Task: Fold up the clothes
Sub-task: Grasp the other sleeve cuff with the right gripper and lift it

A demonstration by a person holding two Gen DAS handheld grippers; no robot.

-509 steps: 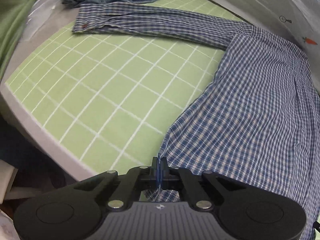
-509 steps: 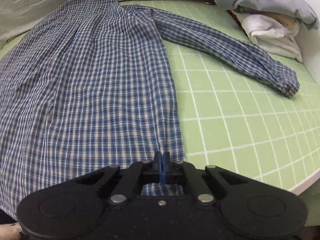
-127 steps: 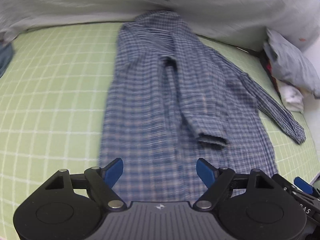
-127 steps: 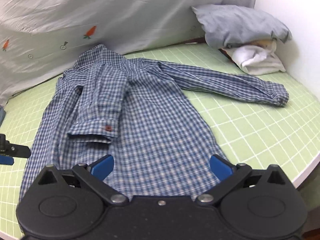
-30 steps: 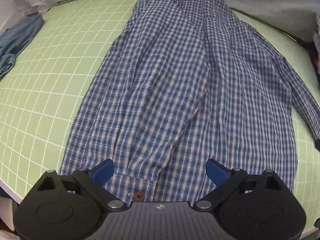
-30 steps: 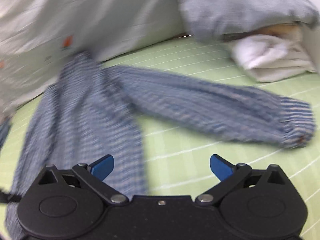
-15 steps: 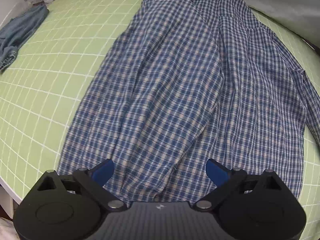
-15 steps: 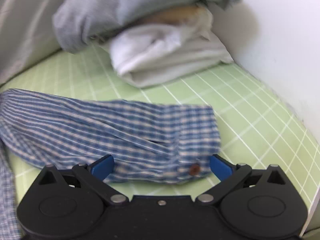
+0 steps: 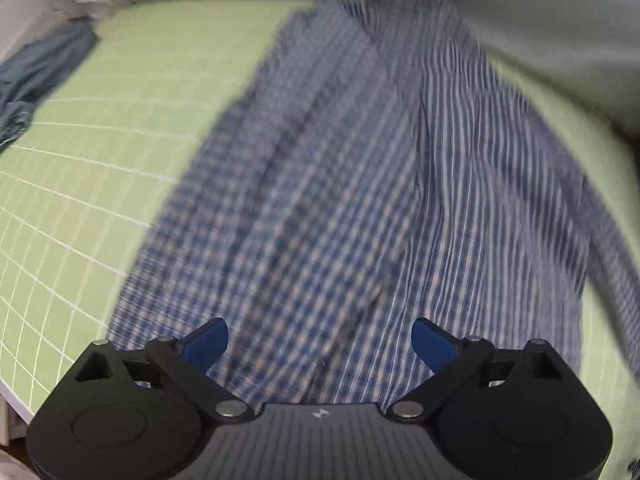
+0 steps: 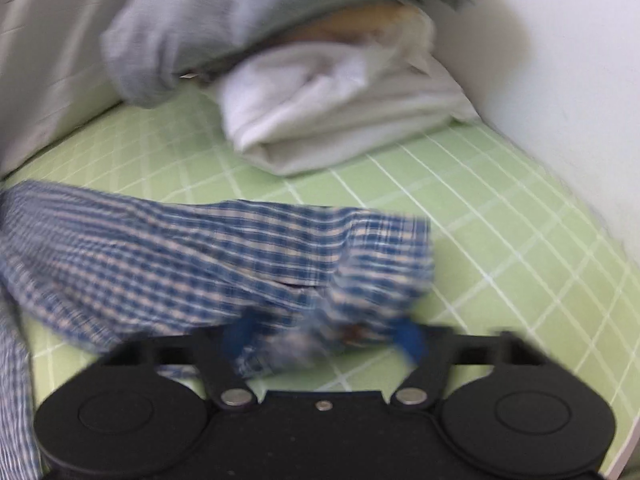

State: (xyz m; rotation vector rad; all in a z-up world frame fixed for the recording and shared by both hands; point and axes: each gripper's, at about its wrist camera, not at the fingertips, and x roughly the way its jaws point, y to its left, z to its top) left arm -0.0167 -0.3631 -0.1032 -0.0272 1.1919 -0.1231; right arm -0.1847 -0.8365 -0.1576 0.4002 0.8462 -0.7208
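Observation:
A blue checked shirt point(image 9: 360, 200) lies flat on the green grid sheet point(image 9: 100, 140), its left sleeve folded over the body. My left gripper point(image 9: 320, 340) is open and empty above the shirt's lower hem. In the right wrist view the shirt's right sleeve point(image 10: 180, 256) stretches across the sheet, and its cuff point(image 10: 380, 264) lies between the blue fingers of my right gripper point(image 10: 324, 340). The right jaws stand narrower than before around the cuff. Motion blur hides whether they press on it.
A grey pillow point(image 10: 248, 28) and a folded white cloth point(image 10: 340, 112) sit beyond the cuff, against the white wall point(image 10: 560, 60). A blue-grey garment point(image 9: 36, 72) lies at the sheet's far left. The bed edge point(image 9: 16, 396) runs close at lower left.
My right gripper has moved down onto the sleeve cuff and its jaws have narrowed around it. My left gripper has pulled back slightly, staying open over the hem.

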